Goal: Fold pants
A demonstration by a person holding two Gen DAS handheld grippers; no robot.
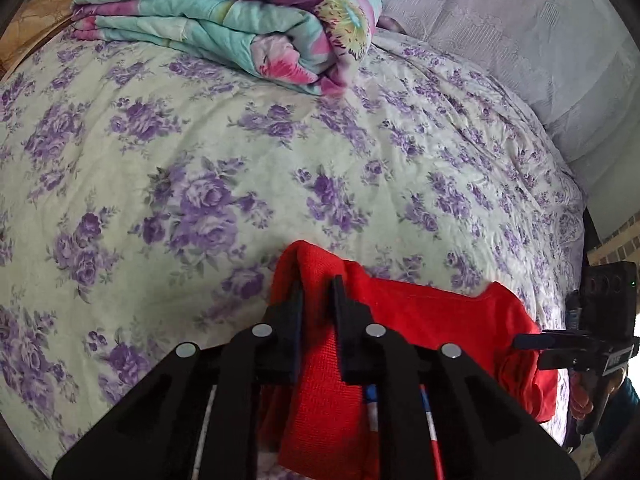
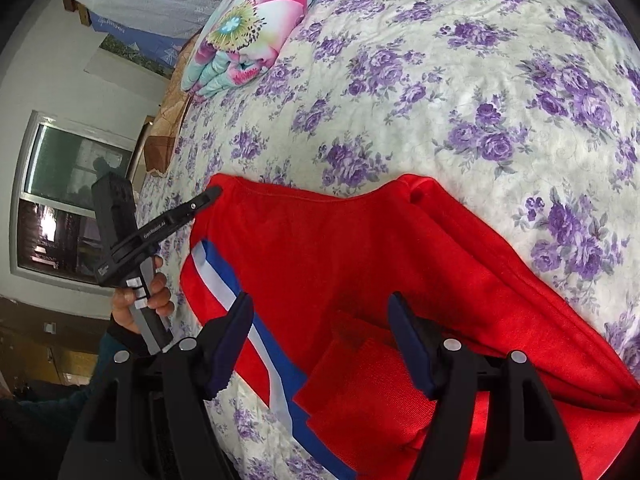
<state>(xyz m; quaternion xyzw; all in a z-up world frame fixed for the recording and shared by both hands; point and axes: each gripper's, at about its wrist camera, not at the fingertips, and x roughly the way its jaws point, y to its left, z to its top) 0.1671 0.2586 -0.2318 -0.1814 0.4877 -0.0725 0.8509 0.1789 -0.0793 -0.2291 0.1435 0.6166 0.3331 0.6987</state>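
Observation:
Red pants (image 1: 424, 316) with a blue and white side stripe (image 2: 260, 344) lie folded on the bed's near part. My left gripper (image 1: 318, 294) is shut on a raised fold of the red cloth; in the right wrist view the left gripper (image 2: 213, 193) pinches the pants' far left corner. My right gripper (image 2: 320, 308) stands open just above the pants, the stripe under its left finger and a folded red cuff (image 2: 360, 364) below the gap. From the left wrist view the right gripper (image 1: 522, 341) shows side-on at the pants' right edge.
The bed's sheet (image 1: 200, 168) is pale with purple flowers. A folded turquoise and pink quilt (image 1: 248, 28) lies at the far end. A white lace-covered wall (image 1: 520, 40) runs along the bed's right side. A person's hand (image 2: 156, 296) holds the left gripper, with a window (image 2: 76, 184) behind.

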